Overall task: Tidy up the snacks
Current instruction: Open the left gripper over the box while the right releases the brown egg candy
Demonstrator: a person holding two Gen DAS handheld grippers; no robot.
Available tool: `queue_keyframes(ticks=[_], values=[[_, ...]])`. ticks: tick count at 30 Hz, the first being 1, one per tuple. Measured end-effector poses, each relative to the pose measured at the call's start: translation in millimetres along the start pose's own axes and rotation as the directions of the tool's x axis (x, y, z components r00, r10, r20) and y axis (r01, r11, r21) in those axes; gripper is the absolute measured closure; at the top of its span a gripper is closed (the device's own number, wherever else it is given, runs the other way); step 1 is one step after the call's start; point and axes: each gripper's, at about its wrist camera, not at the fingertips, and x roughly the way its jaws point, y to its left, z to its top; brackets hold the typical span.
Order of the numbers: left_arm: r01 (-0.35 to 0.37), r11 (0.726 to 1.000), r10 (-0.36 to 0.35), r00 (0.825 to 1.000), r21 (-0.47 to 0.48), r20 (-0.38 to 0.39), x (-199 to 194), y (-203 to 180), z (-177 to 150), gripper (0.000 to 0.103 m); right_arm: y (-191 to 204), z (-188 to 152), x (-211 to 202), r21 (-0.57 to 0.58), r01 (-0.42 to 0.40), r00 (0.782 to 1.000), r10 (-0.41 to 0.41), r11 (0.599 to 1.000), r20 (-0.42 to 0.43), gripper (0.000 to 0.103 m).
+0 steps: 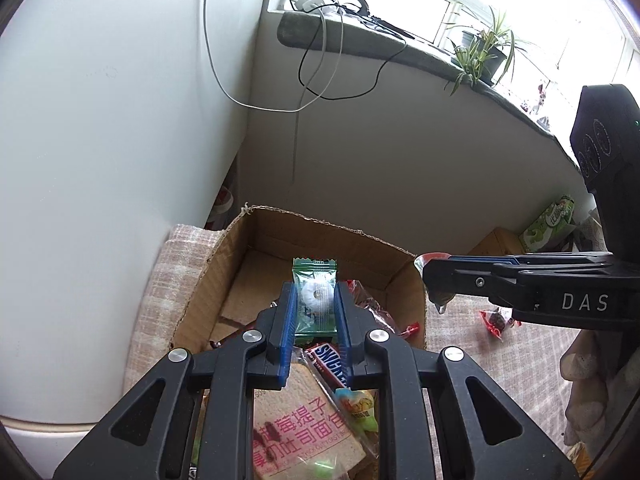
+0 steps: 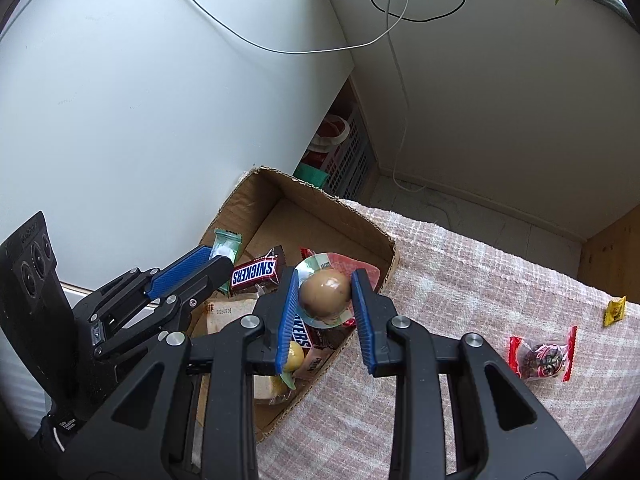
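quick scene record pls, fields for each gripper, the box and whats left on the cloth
left gripper: shut on green-wrapped snack, above the box
right gripper: shut on packaged brown egg, at the box's edge
cardboard box: open, holds Snickers bar, bread pack and other snacks
checked cloth: red-edged snack pack and small yellow packet lie outside the box

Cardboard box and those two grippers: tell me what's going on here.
A person is sorting snacks with a gripper in each hand. The left gripper is shut on a green wrapped candy above the cardboard box, which already holds Snickers bars. The right gripper clamps a packaged brown egg over the box's edge. A red snack packet lies on the checked cloth.
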Motion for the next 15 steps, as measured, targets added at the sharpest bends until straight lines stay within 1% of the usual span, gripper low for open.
queue_keyframes(ticks=[7, 12, 15], values=[[-0.012, 1.000, 0.012, 1.000, -0.010, -0.022, 12.0, 4.1, 3.9, 0.086, -0.8, 12.3, 22.3, 0.006, -0.004, 1.000, 0.004, 1.000, -0.029, 0.074], [-0.014, 1.000, 0.013, 0.999, -0.015, -0.035, 16.3, 7.1, 5.5, 0.086, 0.8, 11.3, 35.3, -0.002, -0.010, 0.999, 0.010, 1.000, -0.050, 0.074], [-0.012, 1.000, 0.011, 0.998, -0.021, -0.059, 21.2, 9.6, 4.5, 0.086, 2.7, 10.5, 40.9, -0.008, -0.011, 0.998, 0.011, 1.000, -0.062, 0.074]])
